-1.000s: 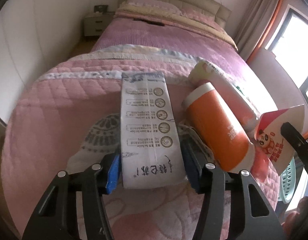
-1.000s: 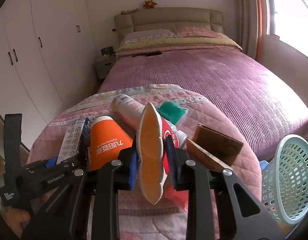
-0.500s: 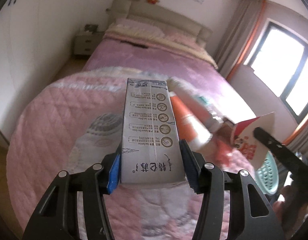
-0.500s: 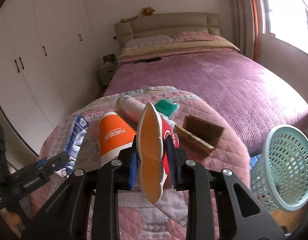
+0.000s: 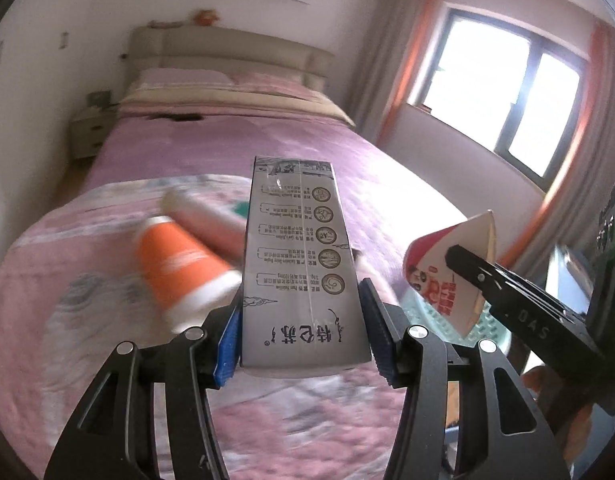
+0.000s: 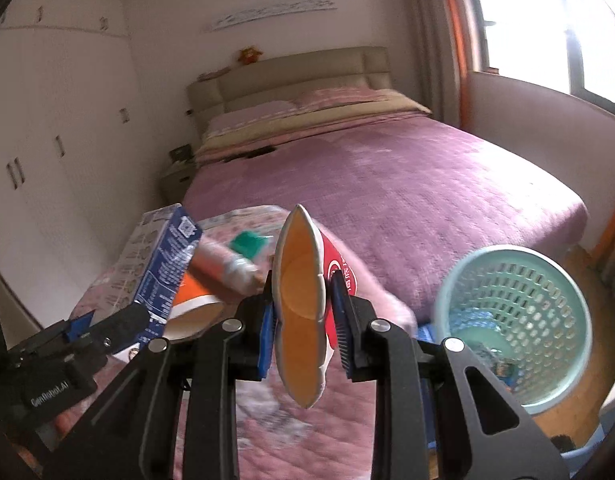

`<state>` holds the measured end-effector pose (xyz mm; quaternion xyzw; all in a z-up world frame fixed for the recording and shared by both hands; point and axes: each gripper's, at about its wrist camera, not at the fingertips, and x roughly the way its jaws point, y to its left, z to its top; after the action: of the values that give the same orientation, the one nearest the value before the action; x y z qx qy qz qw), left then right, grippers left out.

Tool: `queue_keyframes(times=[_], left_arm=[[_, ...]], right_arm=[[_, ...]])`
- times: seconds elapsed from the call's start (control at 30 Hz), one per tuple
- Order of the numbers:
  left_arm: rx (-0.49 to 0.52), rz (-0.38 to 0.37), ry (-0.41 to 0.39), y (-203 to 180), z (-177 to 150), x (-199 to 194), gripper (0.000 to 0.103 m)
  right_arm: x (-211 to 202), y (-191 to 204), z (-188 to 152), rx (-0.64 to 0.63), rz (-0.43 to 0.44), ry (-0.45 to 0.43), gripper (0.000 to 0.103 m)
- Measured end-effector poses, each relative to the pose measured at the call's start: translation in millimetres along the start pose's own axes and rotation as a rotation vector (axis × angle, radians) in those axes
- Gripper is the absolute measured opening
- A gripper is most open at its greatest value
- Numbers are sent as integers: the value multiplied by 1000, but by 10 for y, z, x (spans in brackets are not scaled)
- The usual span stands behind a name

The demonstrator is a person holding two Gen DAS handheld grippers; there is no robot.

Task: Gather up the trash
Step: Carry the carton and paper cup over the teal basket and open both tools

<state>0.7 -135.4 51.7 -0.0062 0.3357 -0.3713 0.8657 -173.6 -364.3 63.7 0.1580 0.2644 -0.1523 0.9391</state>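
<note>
The left gripper (image 5: 301, 336) pinched a tall grey printed carton (image 5: 297, 264) by its base. The right gripper (image 6: 303, 332) squeezed a flattened red-and-white paper cup (image 6: 303, 300). Both were held above the pink quilted bed's (image 6: 407, 196) foot edge, probably for dropping into the pale green perforated plastic basket (image 6: 515, 320) beside the bed's corner. An orange paper cup (image 5: 179, 268) lay on the quilt.

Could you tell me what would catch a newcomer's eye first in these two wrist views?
Most striking are the two pieces of trash held in the air over the foot of the bed: a grey milk carton clamped in the left tongs, and a flattened red-and-white paper cup pinched in the right tongs. Next comes the pale green basket on the floor to the right, and an orange cup lying on the pink quilt.
</note>
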Motion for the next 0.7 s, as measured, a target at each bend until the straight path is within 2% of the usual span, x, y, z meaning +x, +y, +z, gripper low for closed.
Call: queue_keyframes(times=[0.3,0.47,0.7], left_arm=[[115,-100,86,-782,35,578,52],[165,-170,156,-1170,30,986,52],[161,-259,265,-1546,-50,1566,52]], right_arm=[[-34,-960,16,154,-118,-6,23],[78,-1511,3,250,-209,29,23],[322,-2117,-116,361,-296,123,23]])
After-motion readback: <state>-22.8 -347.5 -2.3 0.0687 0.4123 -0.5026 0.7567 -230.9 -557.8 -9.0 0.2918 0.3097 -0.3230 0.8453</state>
